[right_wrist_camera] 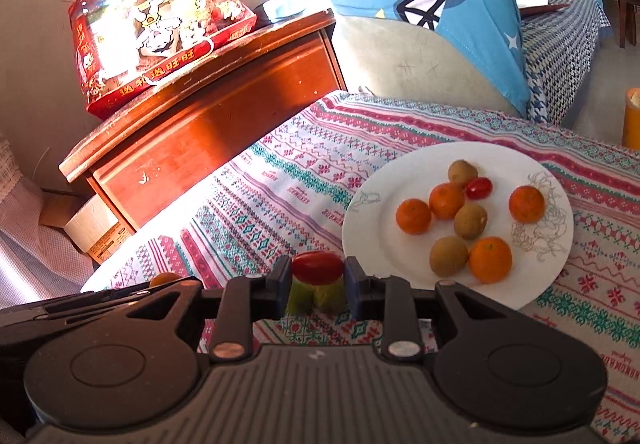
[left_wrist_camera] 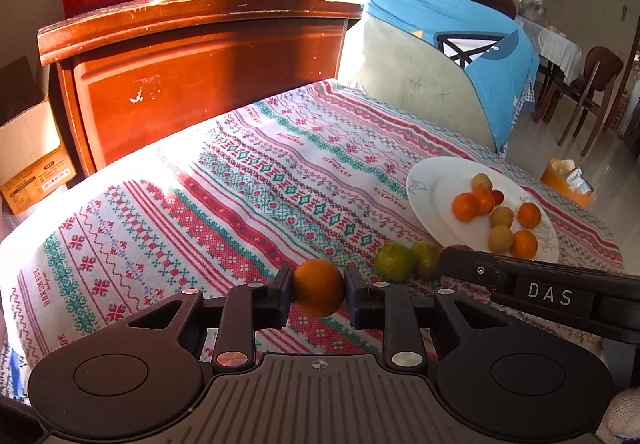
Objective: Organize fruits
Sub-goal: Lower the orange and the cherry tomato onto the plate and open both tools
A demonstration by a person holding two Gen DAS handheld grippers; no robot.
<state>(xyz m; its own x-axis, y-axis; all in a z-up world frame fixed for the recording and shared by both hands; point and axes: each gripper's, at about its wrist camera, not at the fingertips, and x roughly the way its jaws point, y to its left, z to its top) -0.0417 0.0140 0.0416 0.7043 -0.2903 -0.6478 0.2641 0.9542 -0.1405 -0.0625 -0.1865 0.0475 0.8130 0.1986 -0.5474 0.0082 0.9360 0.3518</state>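
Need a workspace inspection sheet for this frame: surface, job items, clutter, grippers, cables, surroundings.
Surface: patterned red, teal and white woven cloth, sunlit on the left.
Job's things: round white plate holding four small oranges, three brownish-green fruits and one red tomato; two green fruits on the cloth beside the plate.
Clutter: nothing seen on the cloth besides the fruit.
Grippers: left gripper shut on a small orange; right gripper shut on a red cherry tomato.
Cables: nothing seen.
Surroundings: reddish wooden cabinet bearing a red snack gift bag; blue-covered cushion; cardboard box; dining chairs far right.
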